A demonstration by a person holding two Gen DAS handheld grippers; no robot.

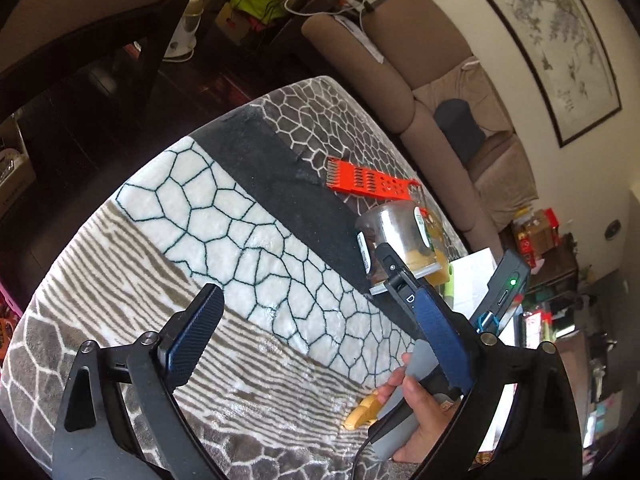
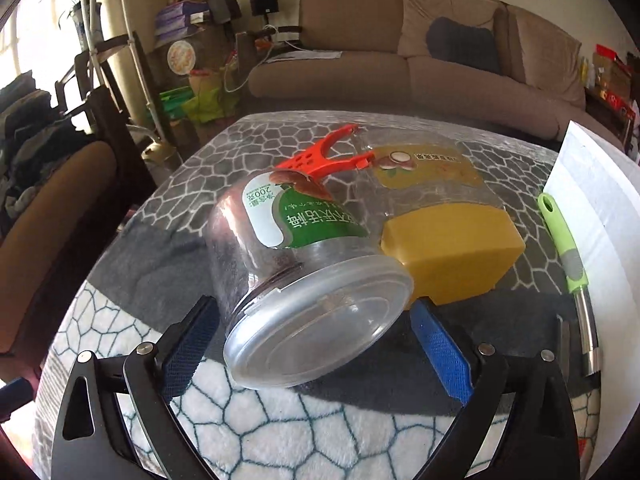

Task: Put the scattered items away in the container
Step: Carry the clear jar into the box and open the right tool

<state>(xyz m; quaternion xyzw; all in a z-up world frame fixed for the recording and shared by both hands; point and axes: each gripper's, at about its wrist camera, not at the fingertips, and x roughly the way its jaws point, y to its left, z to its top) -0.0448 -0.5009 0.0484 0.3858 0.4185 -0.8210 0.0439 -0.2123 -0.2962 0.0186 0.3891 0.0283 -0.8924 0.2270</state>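
Two wide-open grippers: your right gripper (image 2: pixel 316 344) nearer, straddling clear jar (image 2: pixel 304 264) lid-first, long axis pointing away; left gripper (image 1: pixel 320 340) empty, further back.

Clear jar (image 2: pixel 304 276) and yellow-lidded jar (image 2: pixel 448 240) block right gripper (image 2: pixel 316 340); blanket (image 1: pixel 208 216) leftward bare.

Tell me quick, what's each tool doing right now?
Left tool: open, holding nothing, above the blanket.
Right tool: open around the lid end of the clear plastic jar, not clamped.
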